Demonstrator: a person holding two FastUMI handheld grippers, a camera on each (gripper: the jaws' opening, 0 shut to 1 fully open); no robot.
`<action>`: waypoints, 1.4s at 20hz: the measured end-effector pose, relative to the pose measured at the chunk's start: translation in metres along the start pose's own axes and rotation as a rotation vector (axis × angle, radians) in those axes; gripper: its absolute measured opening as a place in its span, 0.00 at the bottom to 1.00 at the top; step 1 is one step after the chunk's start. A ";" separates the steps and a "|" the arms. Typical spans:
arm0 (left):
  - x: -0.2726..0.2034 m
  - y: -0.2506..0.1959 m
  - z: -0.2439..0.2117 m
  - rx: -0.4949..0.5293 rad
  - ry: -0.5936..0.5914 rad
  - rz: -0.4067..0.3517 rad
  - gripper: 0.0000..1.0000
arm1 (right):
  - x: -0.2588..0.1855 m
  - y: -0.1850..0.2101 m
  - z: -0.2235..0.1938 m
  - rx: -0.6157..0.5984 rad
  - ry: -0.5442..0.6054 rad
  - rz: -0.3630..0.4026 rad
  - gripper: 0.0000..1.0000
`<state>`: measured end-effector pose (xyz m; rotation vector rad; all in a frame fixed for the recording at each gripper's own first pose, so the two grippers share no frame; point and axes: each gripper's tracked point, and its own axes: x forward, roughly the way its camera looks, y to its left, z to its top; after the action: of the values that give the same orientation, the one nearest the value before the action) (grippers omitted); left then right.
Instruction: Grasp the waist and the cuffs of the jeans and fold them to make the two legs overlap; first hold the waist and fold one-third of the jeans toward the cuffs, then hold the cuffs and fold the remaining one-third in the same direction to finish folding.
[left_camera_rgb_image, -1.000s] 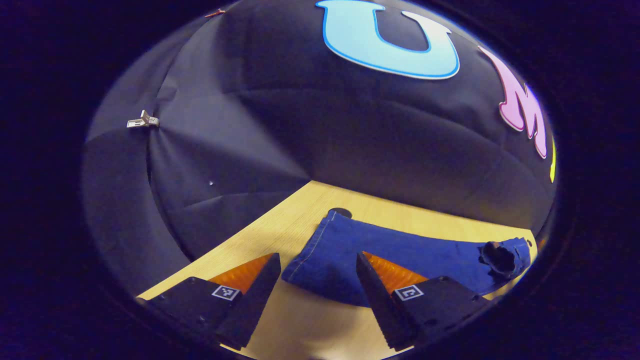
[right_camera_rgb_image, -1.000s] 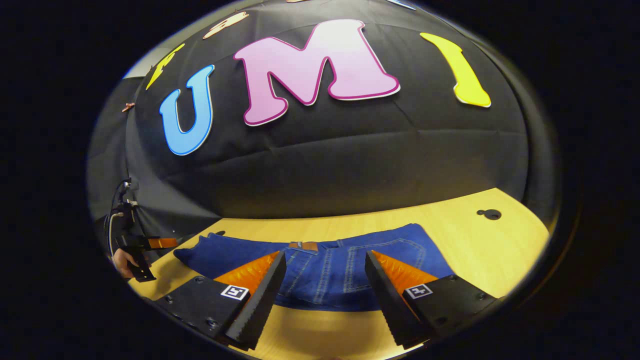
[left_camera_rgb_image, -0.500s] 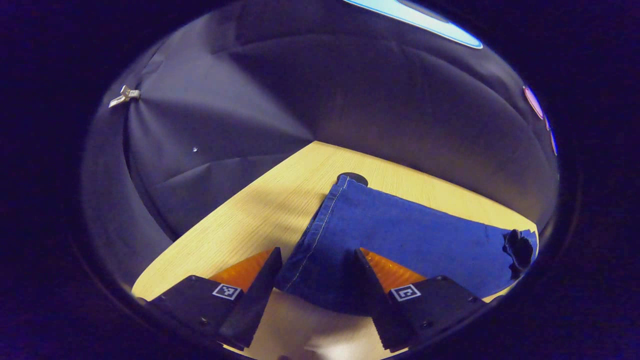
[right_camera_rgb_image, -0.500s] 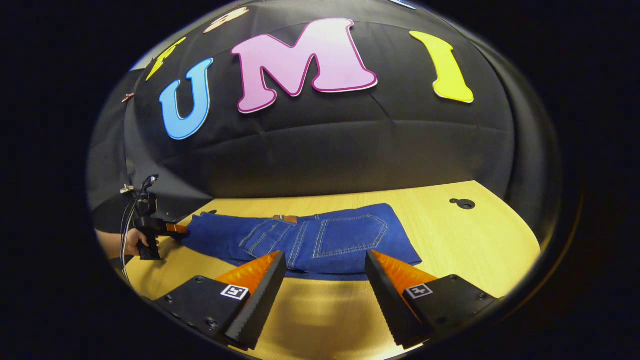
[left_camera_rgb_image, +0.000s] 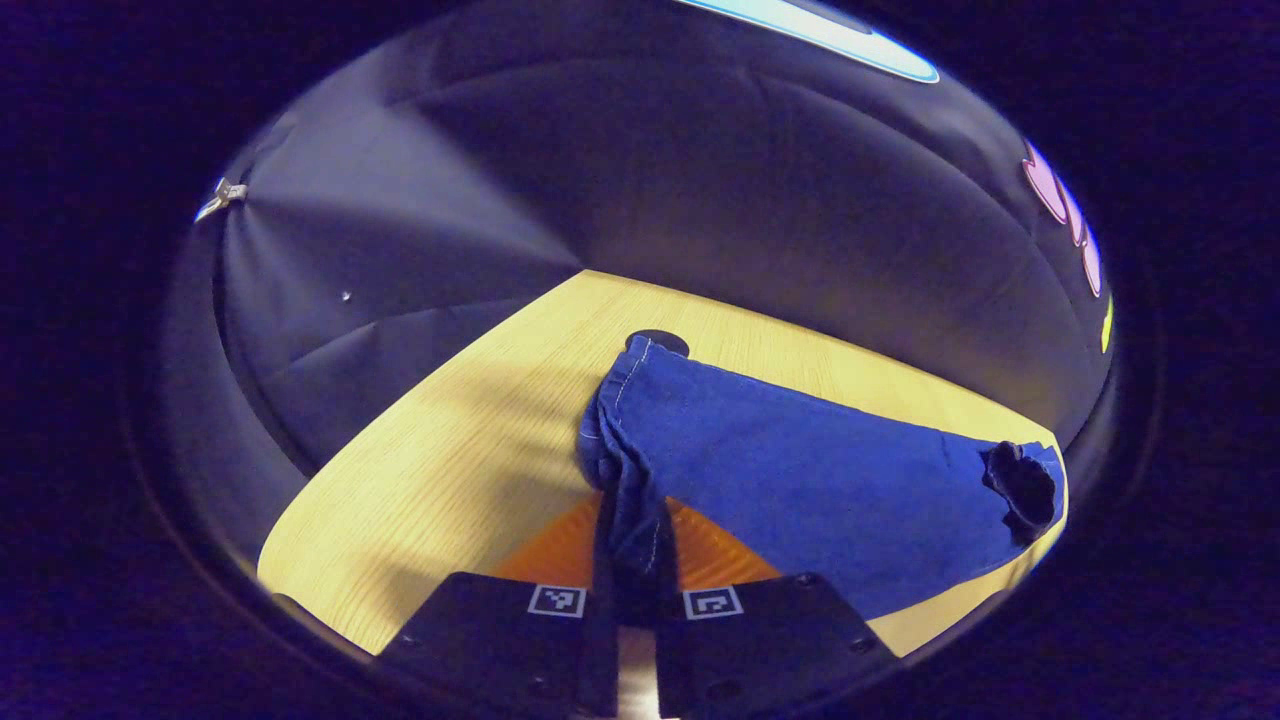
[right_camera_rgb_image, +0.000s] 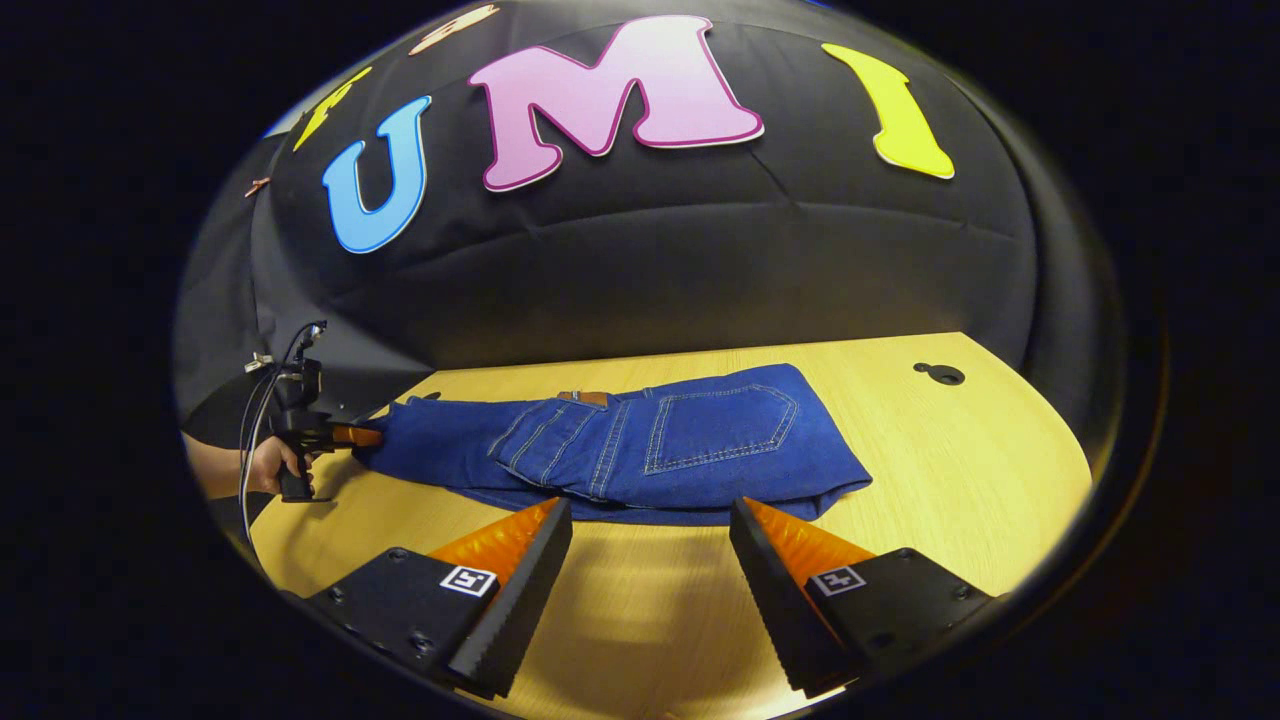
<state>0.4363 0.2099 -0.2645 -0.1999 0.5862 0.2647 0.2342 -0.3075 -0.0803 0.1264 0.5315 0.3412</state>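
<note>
The blue jeans (right_camera_rgb_image: 640, 450) lie lengthwise on the wooden table (right_camera_rgb_image: 950, 470), a back pocket and a brown waist patch (right_camera_rgb_image: 585, 397) facing up. In the left gripper view my left gripper (left_camera_rgb_image: 632, 560) is shut on the bunched cuff (left_camera_rgb_image: 620, 450), and the leg (left_camera_rgb_image: 800, 480) runs away to the right. The right gripper view shows that same left gripper (right_camera_rgb_image: 330, 435) at the jeans' left end, held by a hand (right_camera_rgb_image: 262, 465). My right gripper (right_camera_rgb_image: 650, 505) stands open just short of the jeans' near edge, with nothing between its fingers.
A round cable hole (right_camera_rgb_image: 940, 374) sits in the table at the far right, and another hole (left_camera_rgb_image: 655, 342) lies just behind the cuff. Black cloth walls close in the table's back and left sides. Bare wood lies right of the jeans.
My left gripper has closed on the cuff, bunching the cloth. My right gripper has drawn back from over the waist and is still open.
</note>
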 end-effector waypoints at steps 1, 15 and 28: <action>-0.001 -0.001 0.003 -0.007 -0.002 -0.003 0.15 | 0.001 -0.001 -0.001 0.003 0.003 -0.006 0.97; -0.105 -0.111 0.097 -0.065 -0.214 -0.060 0.06 | -0.020 -0.091 0.035 -0.018 -0.058 -0.196 0.98; -0.171 -0.448 0.085 0.213 -0.196 -0.293 0.06 | -0.093 -0.180 0.051 0.003 -0.040 -0.345 0.97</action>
<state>0.4783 -0.2241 -0.0485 -0.0515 0.3811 -0.0622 0.2367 -0.5107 -0.0294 0.0426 0.5040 0.0011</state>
